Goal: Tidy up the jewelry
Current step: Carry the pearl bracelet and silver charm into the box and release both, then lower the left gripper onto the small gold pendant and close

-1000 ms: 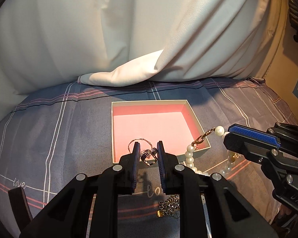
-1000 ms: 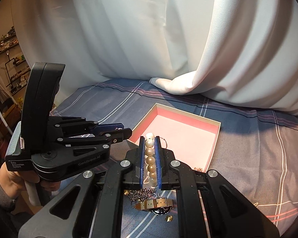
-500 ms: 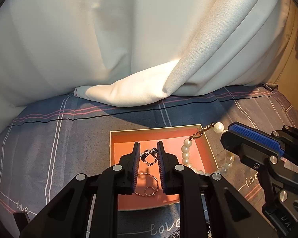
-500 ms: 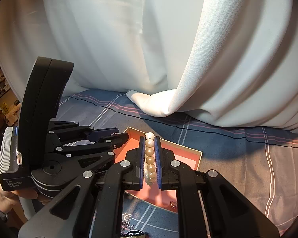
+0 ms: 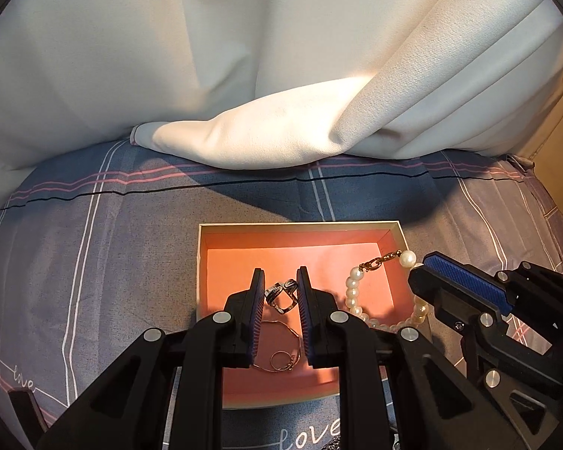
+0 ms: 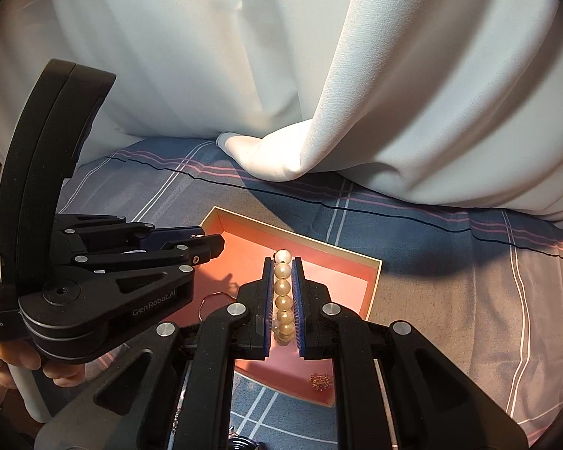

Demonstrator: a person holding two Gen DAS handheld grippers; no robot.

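Observation:
An open box with a pink-orange lining (image 5: 244, 262) (image 6: 341, 273) lies on the plaid bedspread. My left gripper (image 5: 280, 292) is shut on a silver pendant necklace (image 5: 281, 294) over the box; its thin chain (image 5: 281, 356) hangs onto the lining. My right gripper (image 6: 282, 273) is shut on a pearl bracelet (image 6: 282, 288), held over the box. In the left wrist view the pearl bracelet (image 5: 353, 292) loops into the box beside the right gripper (image 5: 461, 277). The left gripper (image 6: 202, 247) shows at the left of the right wrist view.
A white curtain (image 5: 281, 75) hangs behind and its fold lies on the bedspread (image 5: 94, 243) beyond the box. A small gold trinket (image 6: 321, 380) lies in the box's near corner. More jewelry lies on the bedspread at the bottom edge (image 6: 240, 442).
Both grippers have moved forward over the box with their pieces held. The necklace chain and the pearl loop now hang into the box instead of in front of it.

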